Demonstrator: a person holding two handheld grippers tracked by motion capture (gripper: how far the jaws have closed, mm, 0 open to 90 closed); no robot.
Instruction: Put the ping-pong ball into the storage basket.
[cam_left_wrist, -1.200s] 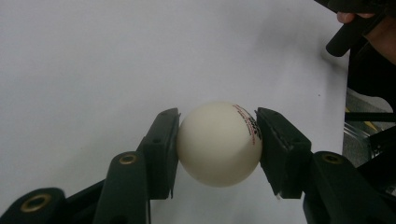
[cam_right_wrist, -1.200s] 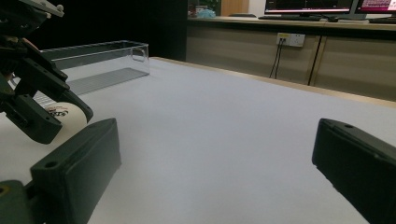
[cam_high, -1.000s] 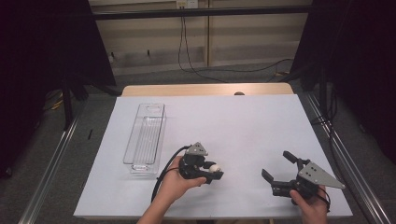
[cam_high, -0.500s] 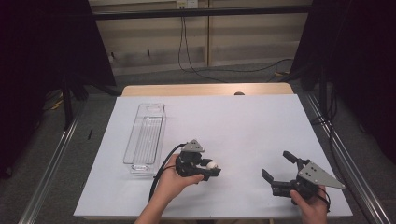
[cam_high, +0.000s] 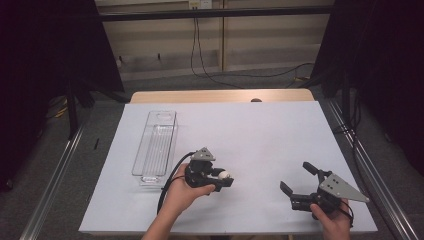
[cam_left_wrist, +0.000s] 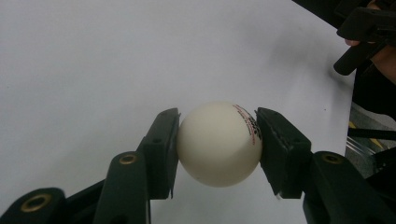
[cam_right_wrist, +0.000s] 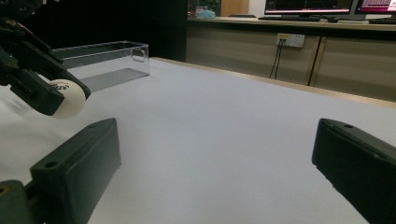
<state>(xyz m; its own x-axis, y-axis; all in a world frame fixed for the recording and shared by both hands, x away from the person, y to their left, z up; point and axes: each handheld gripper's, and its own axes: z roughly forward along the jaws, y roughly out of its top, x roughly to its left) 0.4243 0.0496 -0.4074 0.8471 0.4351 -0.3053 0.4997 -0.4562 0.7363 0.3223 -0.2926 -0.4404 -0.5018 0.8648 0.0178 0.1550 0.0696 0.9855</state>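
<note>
A white ping-pong ball (cam_left_wrist: 218, 142) with small red and black print is pinched between the two black jaws of my left gripper (cam_left_wrist: 217, 140), a little above the white table. From above, that left gripper (cam_high: 223, 176) and its ball (cam_high: 224, 174) sit at the table's front centre-left, just right of a clear plastic bin (cam_high: 156, 145). My right gripper (cam_high: 297, 177) rests near the front right edge, open, nothing between its jaws. In the right gripper view the ball (cam_right_wrist: 67, 99) hangs at far left in the other gripper, with the clear bin (cam_right_wrist: 105, 63) behind it.
The white table sheet (cam_high: 250, 130) has free room across its middle and back. A wooden strip (cam_high: 220, 95) runs along the far edge. Metal rails flank both sides, and cables hang on the wall behind.
The left hand and its ball have drifted slightly left toward the bin. The right gripper has not moved.
</note>
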